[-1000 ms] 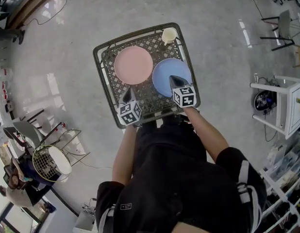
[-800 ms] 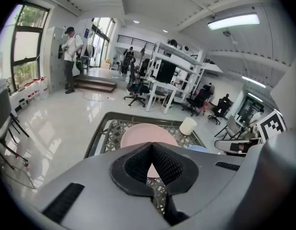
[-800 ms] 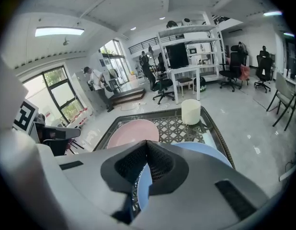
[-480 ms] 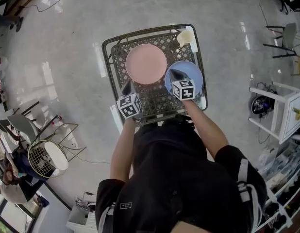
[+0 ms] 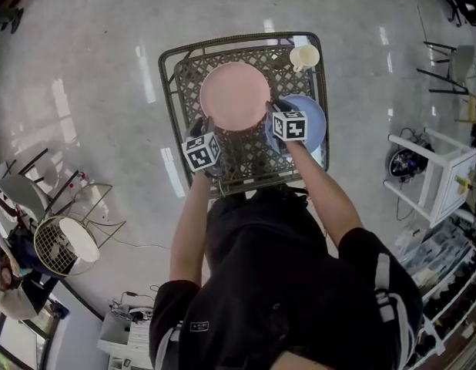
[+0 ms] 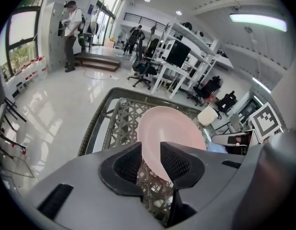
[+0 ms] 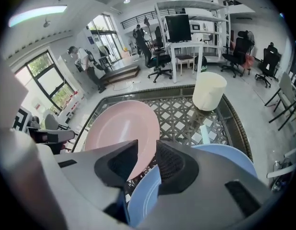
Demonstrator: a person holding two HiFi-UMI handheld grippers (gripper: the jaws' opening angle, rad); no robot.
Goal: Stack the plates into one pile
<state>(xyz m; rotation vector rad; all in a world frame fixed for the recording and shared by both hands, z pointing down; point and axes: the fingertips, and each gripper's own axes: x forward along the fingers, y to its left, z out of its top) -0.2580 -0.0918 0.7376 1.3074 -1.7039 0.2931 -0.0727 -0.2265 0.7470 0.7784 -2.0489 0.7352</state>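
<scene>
Pink plate (image 5: 234,95): both grippers lowered to its rim, left gripper (image 6: 150,150) jaws just opened, right gripper (image 7: 147,150) jaws apart, nothing gripped, so lift pending.

My left gripper (image 5: 209,123) has gone from the near edge of the mesh table (image 5: 170,91), at 6 o'clock, up to the pink plate (image 5: 234,91), reaching its rim at about 7 o'clock. Its jaws have just been opening, so the rim now sits in the gap between them, unpinched. My right gripper (image 5: 270,109) has left its spot over the blue plate (image 5: 313,129) and swung toward 10 o'clock to the pink plate's rim at about 4 o'clock, with that rim between its parted jaws.
</scene>
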